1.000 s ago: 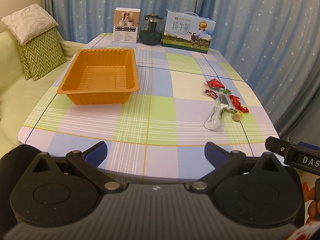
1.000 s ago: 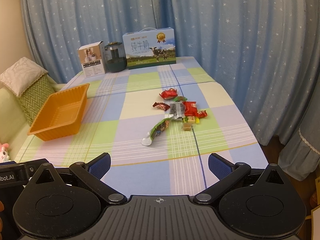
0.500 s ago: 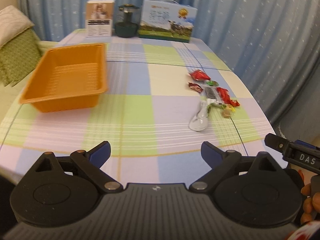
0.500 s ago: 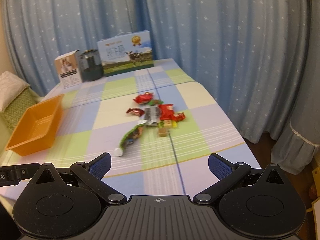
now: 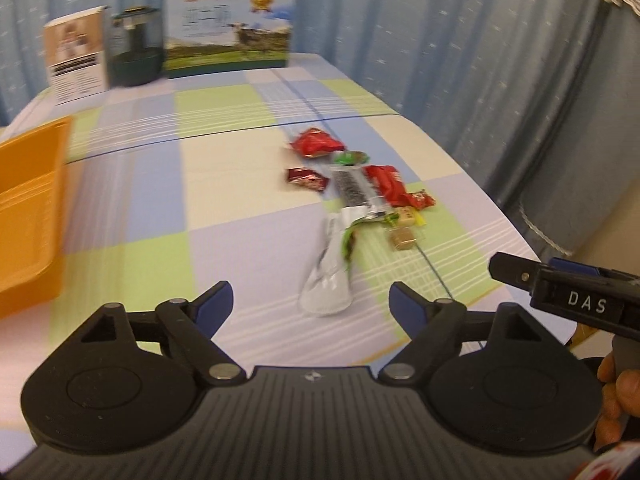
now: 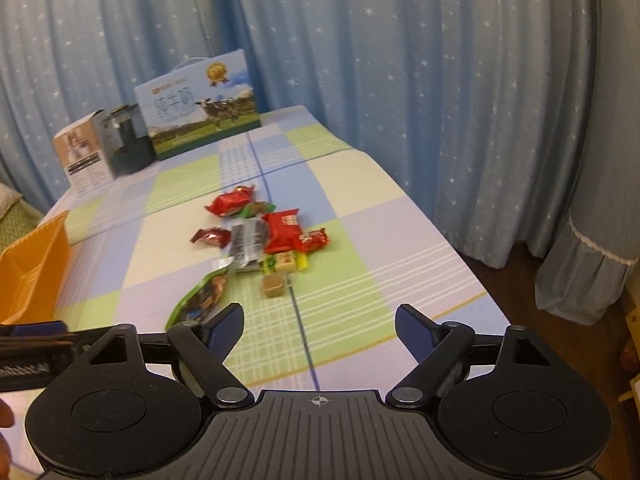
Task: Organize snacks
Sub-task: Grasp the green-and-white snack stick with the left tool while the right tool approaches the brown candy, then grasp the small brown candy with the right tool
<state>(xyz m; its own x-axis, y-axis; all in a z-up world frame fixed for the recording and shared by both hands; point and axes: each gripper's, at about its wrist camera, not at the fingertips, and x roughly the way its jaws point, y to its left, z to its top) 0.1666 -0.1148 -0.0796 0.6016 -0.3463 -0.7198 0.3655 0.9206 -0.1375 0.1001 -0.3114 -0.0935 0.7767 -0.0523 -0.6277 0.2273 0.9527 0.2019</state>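
So you've got both tools over the near edge of the table (image 6: 400, 216), the one with the pastel checked cloth, and both point down at the snack pile (image 6: 260, 236). Your left tool (image 5: 310, 304) has its blue-tipped jaws standing fairly wide with nothing between them, though they've just been closing in a bit; the long silvery pouch (image 5: 330, 280) lies on the cloth just beyond the gap, not touched. Same deal with your right tool (image 6: 320, 328): jaws apart, empty, just narrowed some. From the right wrist view that pouch shows its green printed side (image 6: 200, 300), and its near end sits right by the left fingertip. The rest of the pile is further out: a couple of red wrappers (image 6: 282, 228), a dark striped packet (image 6: 248, 244), a small tan cube candy (image 6: 274, 286), all loosely touching each other around the middle-right of the table. The orange tray (image 5: 28, 216) is off to the left, well apart from the snacks. At the far end there's a milk carton box (image 6: 200, 116), a dark jar (image 6: 130, 140) and a small white box (image 6: 82, 156) in front of the starry blue curtain (image 6: 400, 60). The left view is pretty blurry.
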